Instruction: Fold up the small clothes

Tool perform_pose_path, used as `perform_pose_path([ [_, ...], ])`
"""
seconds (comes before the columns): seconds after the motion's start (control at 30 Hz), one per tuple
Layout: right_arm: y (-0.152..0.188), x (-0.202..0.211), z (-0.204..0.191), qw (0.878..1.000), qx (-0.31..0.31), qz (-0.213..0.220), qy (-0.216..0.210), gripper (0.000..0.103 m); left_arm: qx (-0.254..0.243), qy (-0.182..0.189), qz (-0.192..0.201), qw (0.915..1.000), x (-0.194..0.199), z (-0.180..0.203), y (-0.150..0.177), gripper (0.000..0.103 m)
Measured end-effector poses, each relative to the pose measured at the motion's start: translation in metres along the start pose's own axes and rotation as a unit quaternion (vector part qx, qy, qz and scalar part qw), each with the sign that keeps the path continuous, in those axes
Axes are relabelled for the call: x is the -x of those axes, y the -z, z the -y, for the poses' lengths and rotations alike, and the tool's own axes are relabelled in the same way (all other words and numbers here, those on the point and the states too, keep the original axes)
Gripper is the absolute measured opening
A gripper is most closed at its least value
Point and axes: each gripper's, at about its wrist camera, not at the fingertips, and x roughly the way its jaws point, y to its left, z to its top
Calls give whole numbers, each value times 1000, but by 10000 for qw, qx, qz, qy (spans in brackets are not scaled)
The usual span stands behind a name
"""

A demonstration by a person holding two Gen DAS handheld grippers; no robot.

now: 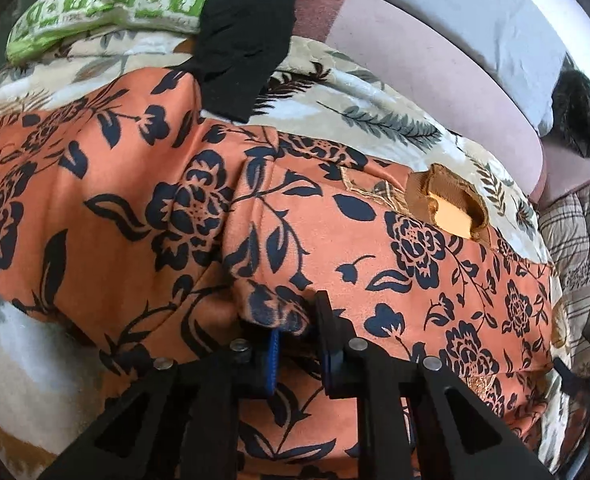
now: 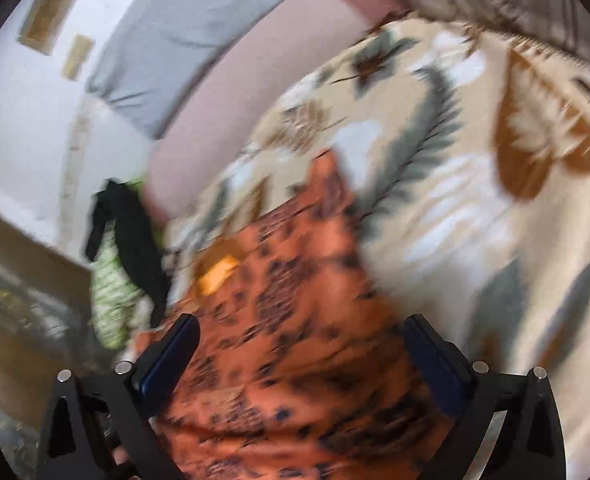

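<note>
An orange garment with a dark floral print [image 1: 143, 200] lies spread on a leaf-patterned bedspread [image 1: 375, 108]. Its brown collar with an orange label [image 1: 447, 204] sits at the right. My left gripper [image 1: 295, 336] is shut on a raised fold of the orange garment near its front edge. In the blurred right wrist view my right gripper [image 2: 299, 344] is open, its fingers [image 2: 175, 352] wide apart above the same orange garment [image 2: 287, 320], holding nothing. A black garment [image 1: 243, 44] lies beyond on the bed.
A green-and-white patterned cloth [image 1: 107, 0] lies at the far left of the bed by the black garment [image 2: 131, 232]. A pinkish bolster [image 1: 435, 68] and a grey pillow [image 1: 495, 12] run along the back. A striped quilt [image 1: 575, 232] lies at the right.
</note>
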Motion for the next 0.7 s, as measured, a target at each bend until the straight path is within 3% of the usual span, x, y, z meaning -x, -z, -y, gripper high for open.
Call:
perform_pose_path([
  [0.1,-15,-31,5,9988,70,-487,43,99,-260,-98,59,9996,-3,5,2,19],
  [0.13,-17,-38,3,9981,144,-596,2,94,-343,-108,72,9993,-4,6,2,19],
  [0.17,-17,-46,-2,9972,247,-708,-44,82,-390,-108,80,9991,-4,6,2,19],
  [0.2,-17,-54,-4,9960,305,-839,44,43,-432,-88,82,9990,-4,5,2,20],
  [0.23,-17,-62,-1,9943,316,-992,249,17,-461,-66,66,9989,-5,5,1,21],
  [0.27,-17,-65,3,9938,313,-1014,342,16,-502,-59,47,9987,-4,6,1,23],
  [0.4,-20,-42,17,9969,163,-394,666,17,-835,-156,91,9963,-3,15,3,33],
  [0.5,-18,-44,17,9972,166,-647,329,19,-965,-246,176,9949,-2,19,6,34],
  [0.57,-26,-34,10,9989,108,-452,107,21,-921,-220,164,9954,2,19,4,34],
  [0.63,-38,-35,5,9996,-4,-288,-52,44,-877,-138,248,9957,8,19,2,35],
  [0.67,-44,-40,3,9996,-64,-280,-33,80,-914,-116,315,9952,10,20,2,36],
  [0.7,-47,-46,1,9996,-64,-264,47,85,-973,-140,334,9946,10,20,2,40],
])
